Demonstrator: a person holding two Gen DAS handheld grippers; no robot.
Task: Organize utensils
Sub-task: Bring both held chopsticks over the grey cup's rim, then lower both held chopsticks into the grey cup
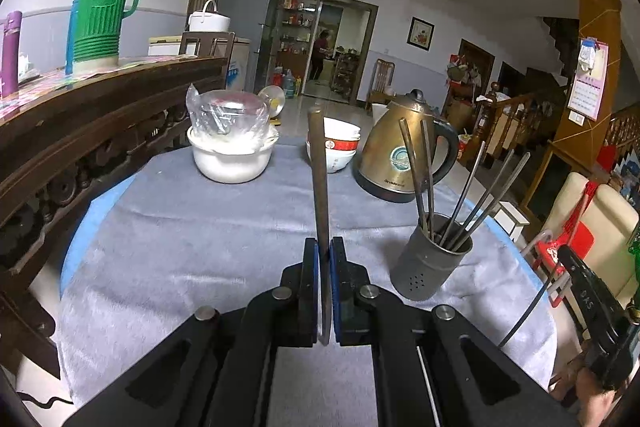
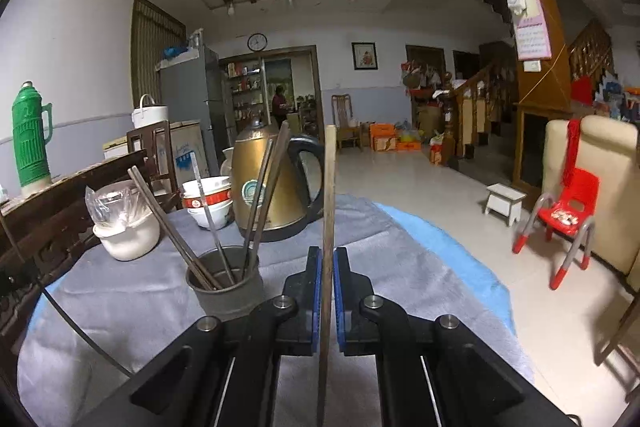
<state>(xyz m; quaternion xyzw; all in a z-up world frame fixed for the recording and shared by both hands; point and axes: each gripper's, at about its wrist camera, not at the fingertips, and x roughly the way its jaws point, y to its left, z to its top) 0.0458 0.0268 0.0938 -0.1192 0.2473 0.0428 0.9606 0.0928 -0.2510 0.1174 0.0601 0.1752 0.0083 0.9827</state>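
The left gripper (image 1: 324, 251) clenched one upright brown wooden chopstick (image 1: 319, 163); the right gripper (image 2: 328, 259) clenched another pale wooden chopstick (image 2: 329, 195), both near the grey metal holder (image 2: 226, 283).

Both wrist views face across the table (image 1: 200, 227), sharing, seemingly, the kettle (image 2: 268, 183).

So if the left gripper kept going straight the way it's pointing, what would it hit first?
Probably the stacked bowls: the chopstick held in the left gripper points right at them across bare cloth. The holder sits off to the right. Depth is hard to judge.
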